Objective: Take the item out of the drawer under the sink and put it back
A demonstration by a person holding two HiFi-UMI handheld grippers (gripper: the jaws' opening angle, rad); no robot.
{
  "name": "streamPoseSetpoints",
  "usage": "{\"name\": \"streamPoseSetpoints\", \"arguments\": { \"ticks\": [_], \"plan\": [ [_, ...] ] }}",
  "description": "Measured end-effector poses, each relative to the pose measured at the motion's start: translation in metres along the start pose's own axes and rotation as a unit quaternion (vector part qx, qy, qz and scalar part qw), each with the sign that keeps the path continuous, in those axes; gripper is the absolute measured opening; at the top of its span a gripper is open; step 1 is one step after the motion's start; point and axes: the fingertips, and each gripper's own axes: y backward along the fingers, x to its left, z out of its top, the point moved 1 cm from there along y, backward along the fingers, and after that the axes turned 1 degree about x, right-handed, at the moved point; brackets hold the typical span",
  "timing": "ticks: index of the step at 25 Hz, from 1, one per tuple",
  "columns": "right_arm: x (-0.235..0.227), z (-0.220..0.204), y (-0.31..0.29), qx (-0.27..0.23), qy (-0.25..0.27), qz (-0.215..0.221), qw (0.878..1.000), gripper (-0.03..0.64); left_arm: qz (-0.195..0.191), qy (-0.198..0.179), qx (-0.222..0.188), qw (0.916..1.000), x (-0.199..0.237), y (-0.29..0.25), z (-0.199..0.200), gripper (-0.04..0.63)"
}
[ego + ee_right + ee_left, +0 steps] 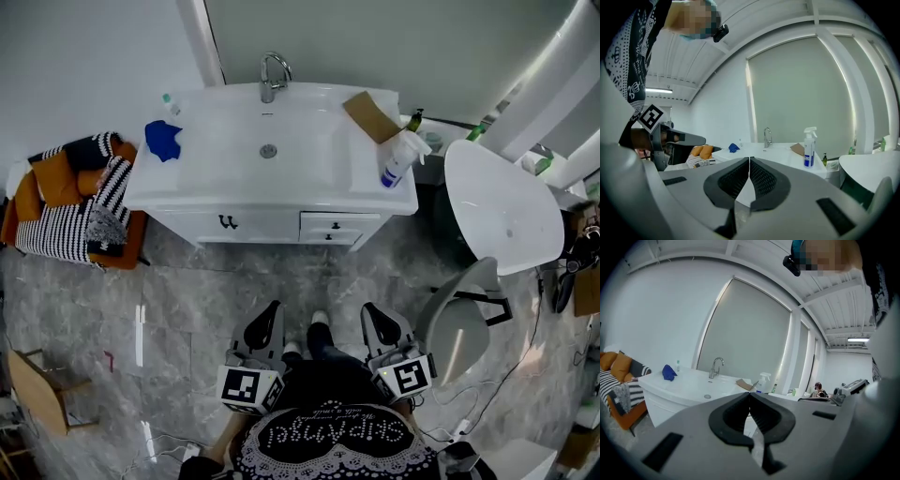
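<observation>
Head view: your left gripper (266, 325) & right gripper (381, 325) sit low in frame, well apart from the sink (269, 131). Drawer (337, 226) under it is closed, so item not visible.
Left gripper view: jaws together, nothing btwn.
Right gripper view: jaws together too, empty; spray bottle (809, 147) stands on tabletop (785, 153) ahead.

Head view looks steeply down; both gripper views face the same distant sink (309, 141)
</observation>
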Motion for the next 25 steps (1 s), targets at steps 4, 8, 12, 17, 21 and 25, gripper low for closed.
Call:
{"name": "streamPoseSetpoints", "arguments": {
  "ticks": [4, 8, 12, 17, 21, 25],
  "plan": [
    [-0.02, 0.008, -0.008, -0.003, 0.0, 0.007, 1.0, 0.02, 0.008, 0.002, -0.007, 0.9999, -0.004, -0.022, 0.009, 0.005],
    [-0.037, 0.011, -0.01, -0.005, 0.0, 0.009, 1.0, 0.02, 0.014, -0.001, -0.013, 0.9998, -0.009, -0.038, 0.016, 0.005],
    [-0.055, 0.01, -0.01, -0.005, -0.002, 0.006, 1.0, 0.02, 0.021, -0.002, -0.015, 0.9997, -0.014, -0.052, 0.02, 0.005],
    [-0.075, 0.008, -0.008, -0.008, -0.004, 0.004, 1.0, 0.02, 0.031, -0.005, -0.023, 0.9992, -0.021, -0.066, 0.023, 0.005],
    [-0.085, 0.004, -0.003, -0.006, -0.014, -0.004, 1.0, 0.02, 0.032, -0.006, -0.021, 0.9992, -0.025, -0.07, 0.02, 0.005],
    [-0.089, 0.005, -0.005, -0.002, -0.014, -0.005, 1.0, 0.02, 0.033, -0.008, -0.019, 0.9993, -0.024, -0.075, 0.021, 0.005]
  ]
}}
